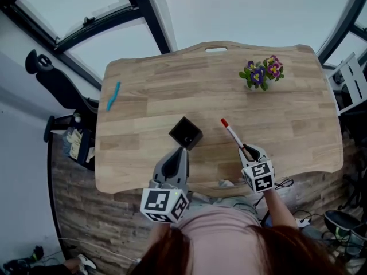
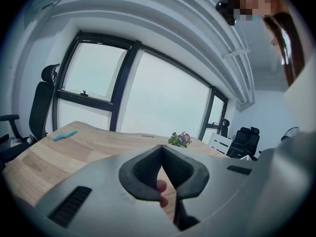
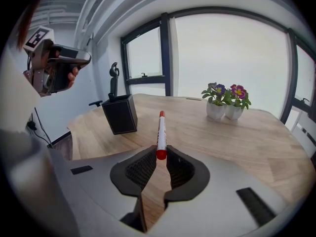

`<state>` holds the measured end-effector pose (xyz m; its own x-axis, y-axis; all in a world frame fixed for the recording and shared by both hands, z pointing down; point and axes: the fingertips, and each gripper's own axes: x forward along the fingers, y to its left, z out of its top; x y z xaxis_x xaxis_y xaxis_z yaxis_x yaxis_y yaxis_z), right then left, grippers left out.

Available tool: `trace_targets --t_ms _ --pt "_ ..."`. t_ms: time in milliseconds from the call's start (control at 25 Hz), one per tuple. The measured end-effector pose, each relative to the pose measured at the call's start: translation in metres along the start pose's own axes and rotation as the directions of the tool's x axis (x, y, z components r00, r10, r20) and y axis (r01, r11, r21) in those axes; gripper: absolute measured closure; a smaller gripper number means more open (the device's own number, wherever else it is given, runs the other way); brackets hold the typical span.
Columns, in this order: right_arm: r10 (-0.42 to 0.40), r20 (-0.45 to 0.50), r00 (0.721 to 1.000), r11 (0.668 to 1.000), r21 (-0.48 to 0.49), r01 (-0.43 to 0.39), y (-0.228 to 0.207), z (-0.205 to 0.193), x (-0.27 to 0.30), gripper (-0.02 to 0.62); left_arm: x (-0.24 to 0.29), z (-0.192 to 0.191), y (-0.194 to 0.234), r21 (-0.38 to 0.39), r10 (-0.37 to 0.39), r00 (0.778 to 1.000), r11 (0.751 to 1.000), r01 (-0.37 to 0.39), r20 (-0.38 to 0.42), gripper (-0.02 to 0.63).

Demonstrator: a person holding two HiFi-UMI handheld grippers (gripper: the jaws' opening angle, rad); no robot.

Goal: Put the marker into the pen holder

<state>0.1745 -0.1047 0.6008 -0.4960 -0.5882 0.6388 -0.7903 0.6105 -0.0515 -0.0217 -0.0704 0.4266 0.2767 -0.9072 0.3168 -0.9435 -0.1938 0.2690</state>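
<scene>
A white marker (image 1: 231, 134) with red ends points away from me over the wooden table (image 1: 287, 125). My right gripper (image 1: 246, 149) is shut on its near end; in the right gripper view the marker (image 3: 160, 132) juts forward from between the pads. The black square pen holder (image 1: 185, 133) stands upright to the left of the marker, also visible as a black box (image 3: 120, 113) ahead and left in the right gripper view. My left gripper (image 1: 180, 150) hovers just at the near side of the holder, jaws shut with nothing in them (image 2: 161, 147).
Two small pots of flowers (image 1: 262, 73) stand at the table's far right. A blue object (image 1: 113, 95) lies near the far left edge. A black office chair (image 1: 54, 82) stands off the left side. Cables lie on the floor at the right.
</scene>
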Motion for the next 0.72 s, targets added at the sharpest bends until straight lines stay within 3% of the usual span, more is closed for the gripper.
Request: trace_targets --t_ms 720 --pt "0.021 0.099 0.995 0.999 -0.035 -0.018 0.037 0.057 -0.027 0.537 -0.004 0.018 0.023 0.022 -0.043 0.999 0.999 0.043 0.011 0.604"
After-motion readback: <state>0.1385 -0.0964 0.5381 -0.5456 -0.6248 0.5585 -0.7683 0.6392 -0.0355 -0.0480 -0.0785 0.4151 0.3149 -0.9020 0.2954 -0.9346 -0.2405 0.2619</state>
